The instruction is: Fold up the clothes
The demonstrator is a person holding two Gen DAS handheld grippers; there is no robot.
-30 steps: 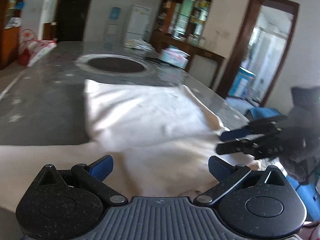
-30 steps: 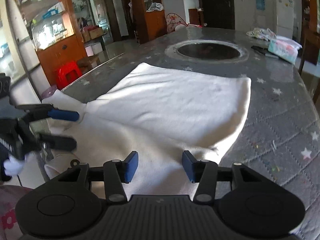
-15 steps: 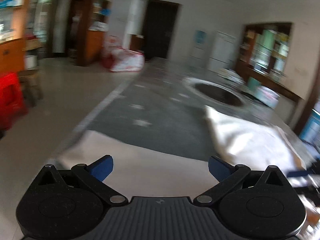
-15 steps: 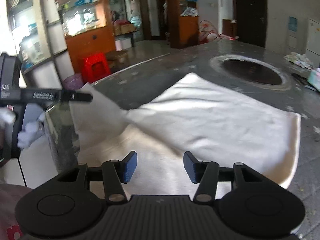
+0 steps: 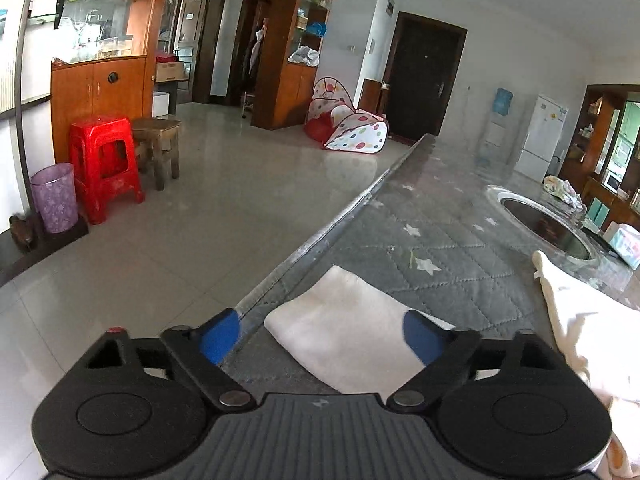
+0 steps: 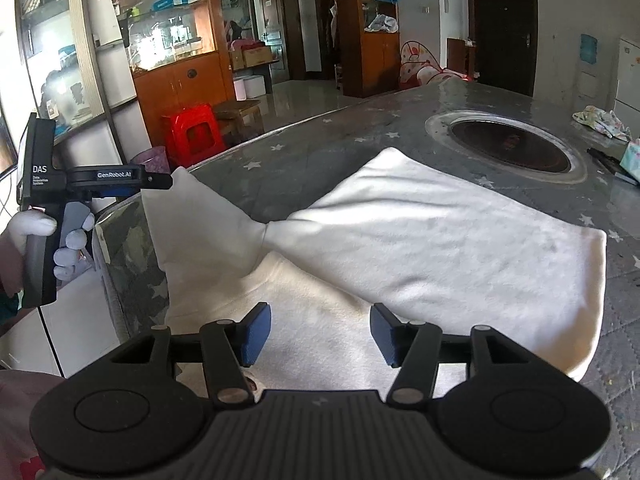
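Cloth of cream-white colour lies on the grey quilted table, with its main body already doubled over into a broad flat panel and one long sleeve-like part stretched out toward the table edge on the left. The fabric looks thick and soft, like fleece, with a twist where the sleeve joins the body. In the left wrist view the end of this sleeve sits flat at the table edge, between the blue pads.

Left gripper has its jaws spread wide, on both sides of the sleeve end and not pinching it; in the right wrist view its tip meets the sleeve corner. Right gripper is also opened, hovering over the near part of the cloth with nothing between its fingers.

I judge that the sleeve must now be brought inward over the body. The risk is that the left gripper takes only the top layer or a thin edge, so the sleeve slips out during the lift and falls off the table side, because it lies so near the edge. The twist at the joint may also stay inside the fold and make a lump.

Farther on the table there is a round dark recess, and behind the table a red stool.
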